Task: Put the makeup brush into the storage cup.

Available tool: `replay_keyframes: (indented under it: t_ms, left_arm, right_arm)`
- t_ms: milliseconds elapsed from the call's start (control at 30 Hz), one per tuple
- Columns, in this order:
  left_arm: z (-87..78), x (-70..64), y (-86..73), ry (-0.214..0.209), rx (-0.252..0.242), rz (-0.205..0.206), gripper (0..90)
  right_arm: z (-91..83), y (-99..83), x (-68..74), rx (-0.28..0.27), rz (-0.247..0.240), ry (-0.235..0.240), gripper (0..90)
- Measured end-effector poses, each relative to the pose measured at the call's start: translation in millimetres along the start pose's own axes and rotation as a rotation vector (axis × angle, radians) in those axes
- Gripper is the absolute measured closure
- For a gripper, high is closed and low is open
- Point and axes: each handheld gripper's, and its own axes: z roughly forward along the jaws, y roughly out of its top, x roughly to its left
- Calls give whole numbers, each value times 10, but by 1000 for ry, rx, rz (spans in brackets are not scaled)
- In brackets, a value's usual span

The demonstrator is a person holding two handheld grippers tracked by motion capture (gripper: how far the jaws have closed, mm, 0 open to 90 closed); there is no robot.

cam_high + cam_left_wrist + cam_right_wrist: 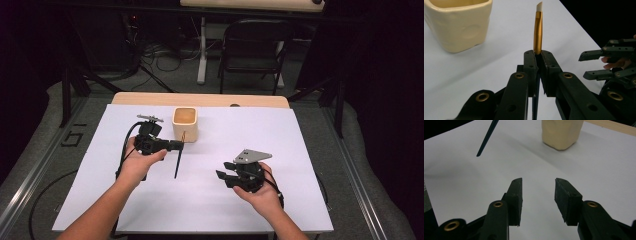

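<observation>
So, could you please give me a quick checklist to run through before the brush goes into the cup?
1. Grip on the brush: the left tool is shut on the paintbrush at its gold ferrule. Ok.
2. Brush orientation: bristle end sticks out past the jaw tips, dark handle trails behind. Ok.
3. Cup upright with its opening facing up, on the white sheet. Ok.
4. Cup interior free of other items: the high view shows nothing inside, but not the bottom. Cannot tell.
5. Right tool open, holding nothing, off to the side of the cup. Ok.
6. Brush lined up over the cup opening: it sits beside the cup's front. Not ok.
</observation>
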Motion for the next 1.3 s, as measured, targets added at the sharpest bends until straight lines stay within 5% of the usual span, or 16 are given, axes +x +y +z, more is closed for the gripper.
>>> replay_keyframes:
  t_ms: [367, 833, 1300]
  left_arm:
    - [-16, -18, -1, -12, -45, -8, 835]
    - [52, -37, -43, -48, -95, -25, 836]
    - [144, -118, -102, -73, -149, -21, 836]
  right_arm:
    - [148, 122, -12, -11, 69, 56, 585]
    - [225, 229, -137, -60, 244, 168, 616]
    - [250, 217, -75, -70, 244, 190, 639]
